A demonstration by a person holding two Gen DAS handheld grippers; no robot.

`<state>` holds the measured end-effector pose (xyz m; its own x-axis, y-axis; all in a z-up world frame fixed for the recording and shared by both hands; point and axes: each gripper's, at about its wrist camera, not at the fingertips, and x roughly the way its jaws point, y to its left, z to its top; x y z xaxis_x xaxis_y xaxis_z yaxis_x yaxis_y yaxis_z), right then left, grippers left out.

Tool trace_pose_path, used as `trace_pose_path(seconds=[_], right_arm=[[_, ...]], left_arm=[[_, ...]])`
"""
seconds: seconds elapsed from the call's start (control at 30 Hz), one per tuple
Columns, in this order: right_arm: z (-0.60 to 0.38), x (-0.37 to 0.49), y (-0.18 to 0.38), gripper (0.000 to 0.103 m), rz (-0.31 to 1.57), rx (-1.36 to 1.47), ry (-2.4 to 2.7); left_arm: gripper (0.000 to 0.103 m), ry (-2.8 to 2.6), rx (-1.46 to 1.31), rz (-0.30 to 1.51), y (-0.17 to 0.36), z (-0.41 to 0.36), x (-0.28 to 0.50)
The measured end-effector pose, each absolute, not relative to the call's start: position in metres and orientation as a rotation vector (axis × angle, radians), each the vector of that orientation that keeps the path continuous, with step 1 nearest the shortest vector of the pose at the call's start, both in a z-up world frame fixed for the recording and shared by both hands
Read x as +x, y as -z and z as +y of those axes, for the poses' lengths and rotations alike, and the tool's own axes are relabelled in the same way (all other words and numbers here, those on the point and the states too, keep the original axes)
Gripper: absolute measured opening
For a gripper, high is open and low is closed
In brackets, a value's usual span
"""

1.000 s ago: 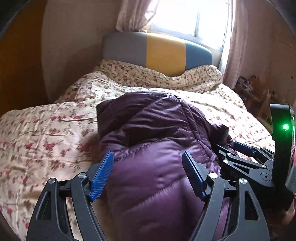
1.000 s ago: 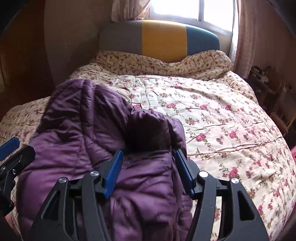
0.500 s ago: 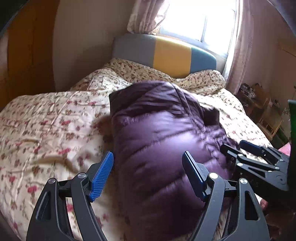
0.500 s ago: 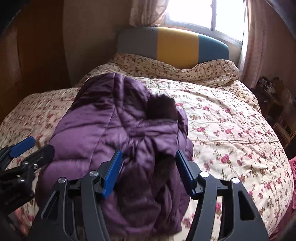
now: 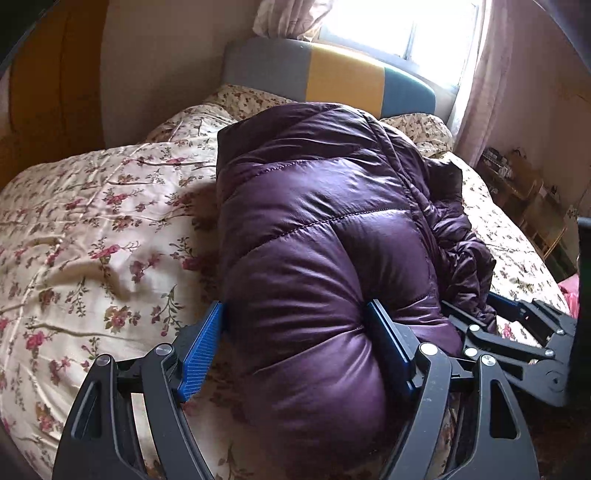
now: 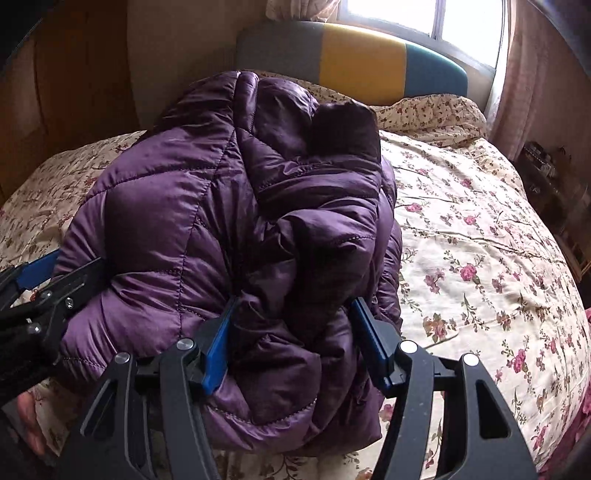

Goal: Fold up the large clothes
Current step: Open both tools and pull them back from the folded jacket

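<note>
The puffy purple quilted coat is bunched up in a thick bundle on the flowery cream bed cover. Its near end is squeezed by the left gripper and the right gripper, each with fingers clenched on it. The bundle seems to be mid-fold. Next, it likely needs to be laid flat and let go.

Bedroom furnishings, non-task.
Floral quilt; grey-yellow-teal headboard; bright window; pink curtain.
</note>
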<state>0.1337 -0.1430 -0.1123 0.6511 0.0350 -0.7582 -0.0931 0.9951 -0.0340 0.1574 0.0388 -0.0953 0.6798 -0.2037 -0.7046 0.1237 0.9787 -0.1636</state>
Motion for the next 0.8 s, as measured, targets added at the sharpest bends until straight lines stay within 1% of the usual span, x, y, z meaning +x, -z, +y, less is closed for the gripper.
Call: trace_pose_path(seconds=[0.07, 0.13, 0.17, 0.23, 0.3, 0.57, 0.8], right_arm=[[-0.144, 0.130, 0.106, 0.061, 0.852, -0.072, -0.067], [-0.144, 0.124, 0.098, 0.067, 0.844, -0.068, -0.062], [-0.144, 0.122, 0.093, 0.068, 0.838, -0.063, -0.061], [-0.144, 0.114, 0.082, 0.074, 0.819, -0.057, -0.058], [-0.142, 0.105, 0.071, 0.075, 0.793, -0.058, -0.062], [-0.134, 0.079, 0.048, 0.084, 0.743, -0.074, -0.075], [-0.130, 0.064, 0.044, 0.091, 0.724, -0.090, -0.083]], left_arm=[[0.081, 0.169, -0.109, 0.794, 0.089, 0.039, 0.155], [0.093, 0.152, -0.105, 0.783, 0.080, 0.040, 0.148], [0.095, 0.145, -0.103, 0.779, 0.076, 0.040, 0.145], [0.096, 0.121, -0.105, 0.753, 0.064, 0.043, 0.134], [0.099, 0.100, -0.128, 0.739, 0.054, 0.046, 0.124], [0.100, 0.007, -0.153, 0.703, 0.034, 0.055, 0.085], [0.100, -0.049, -0.185, 0.714, 0.033, 0.063, 0.068]])
